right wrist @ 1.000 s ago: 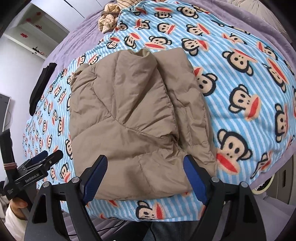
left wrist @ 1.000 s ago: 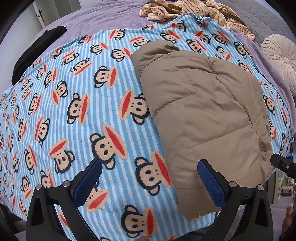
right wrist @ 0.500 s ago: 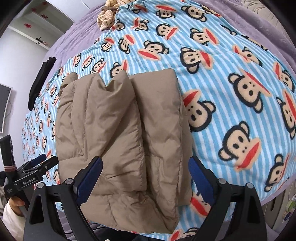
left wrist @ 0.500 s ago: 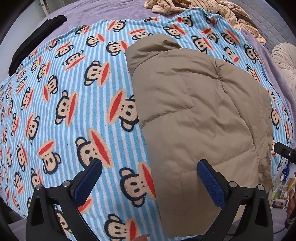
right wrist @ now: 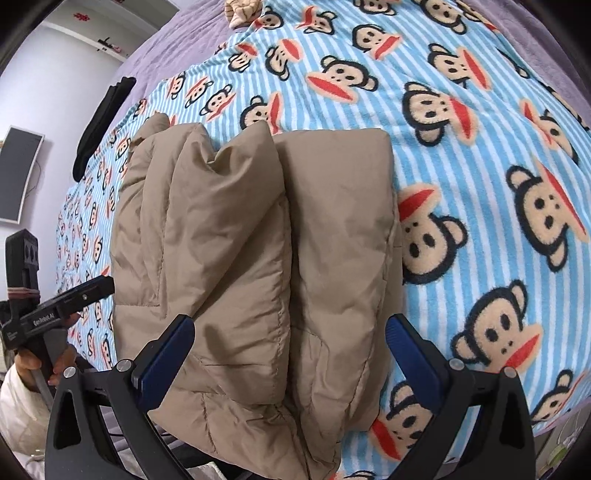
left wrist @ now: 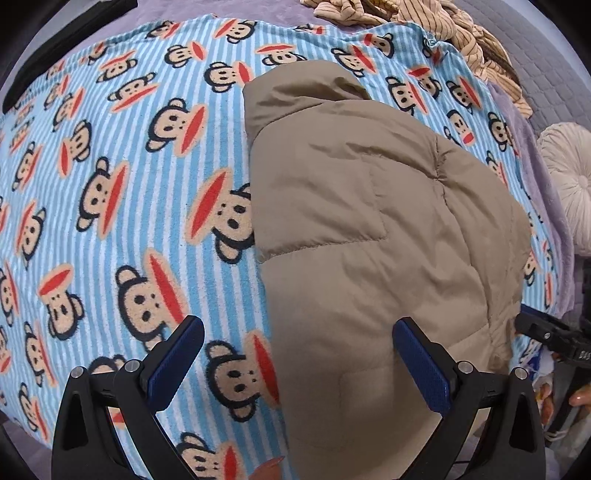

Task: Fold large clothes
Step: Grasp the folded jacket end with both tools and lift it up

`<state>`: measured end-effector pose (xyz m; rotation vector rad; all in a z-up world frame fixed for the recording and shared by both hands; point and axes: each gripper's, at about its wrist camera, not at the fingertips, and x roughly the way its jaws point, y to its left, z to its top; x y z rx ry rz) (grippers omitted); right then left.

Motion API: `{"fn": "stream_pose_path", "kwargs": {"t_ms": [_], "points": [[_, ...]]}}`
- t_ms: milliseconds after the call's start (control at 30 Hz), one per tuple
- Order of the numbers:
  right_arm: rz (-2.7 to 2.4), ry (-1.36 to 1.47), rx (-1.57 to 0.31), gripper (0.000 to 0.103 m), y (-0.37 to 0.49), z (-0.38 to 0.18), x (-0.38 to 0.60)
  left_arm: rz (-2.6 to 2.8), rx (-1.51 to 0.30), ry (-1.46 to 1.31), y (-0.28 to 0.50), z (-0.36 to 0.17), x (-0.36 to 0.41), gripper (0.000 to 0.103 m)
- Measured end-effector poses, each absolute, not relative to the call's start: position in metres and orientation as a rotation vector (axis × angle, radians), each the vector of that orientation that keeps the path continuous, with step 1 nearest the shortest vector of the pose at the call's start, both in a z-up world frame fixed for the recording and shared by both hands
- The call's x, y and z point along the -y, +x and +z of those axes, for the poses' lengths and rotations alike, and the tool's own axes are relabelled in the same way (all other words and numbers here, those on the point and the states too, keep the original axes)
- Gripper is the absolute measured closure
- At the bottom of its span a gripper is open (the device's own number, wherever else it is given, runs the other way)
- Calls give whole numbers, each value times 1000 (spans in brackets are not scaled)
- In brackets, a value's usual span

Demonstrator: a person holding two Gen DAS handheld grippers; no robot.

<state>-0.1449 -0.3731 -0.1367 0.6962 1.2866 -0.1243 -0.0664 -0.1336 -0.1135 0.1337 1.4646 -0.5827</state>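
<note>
jacket [right wrist: 258,266] nearer both grippers than before

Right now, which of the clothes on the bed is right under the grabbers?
The tan puffy jacket. It lies folded below both open grippers, while the striped beige garment and the black garment sit far off at the blanket's edges.

This is a home bedroom. A bed [right wrist: 177,48] with a purple quilted cover carries a fleece blanket [left wrist: 122,206] printed with cartoon monkeys on blue stripes. A round pleated cushion [left wrist: 567,184] sits at the bed's side, loose striped clothing [left wrist: 417,18] lies crumpled at the far end (unfolded), and a dark screen [right wrist: 18,173] hangs on the pale wall.
</note>
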Motion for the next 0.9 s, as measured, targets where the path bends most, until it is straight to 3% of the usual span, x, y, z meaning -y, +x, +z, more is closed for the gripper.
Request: {"fn": "stream_pose_path", "kwargs": {"t_ms": [133, 467, 900], "points": [[-125, 658, -1346, 0, -139, -152, 377, -649, -1494, 5, -54, -121, 128, 0], [8, 894, -1361, 0, -130, -199, 411, -869, -1619, -180, -35, -170, 140, 0], [86, 1083, -1321, 0, -109, -244, 408, -813, -1678, -220, -41, -207, 173, 0]]}}
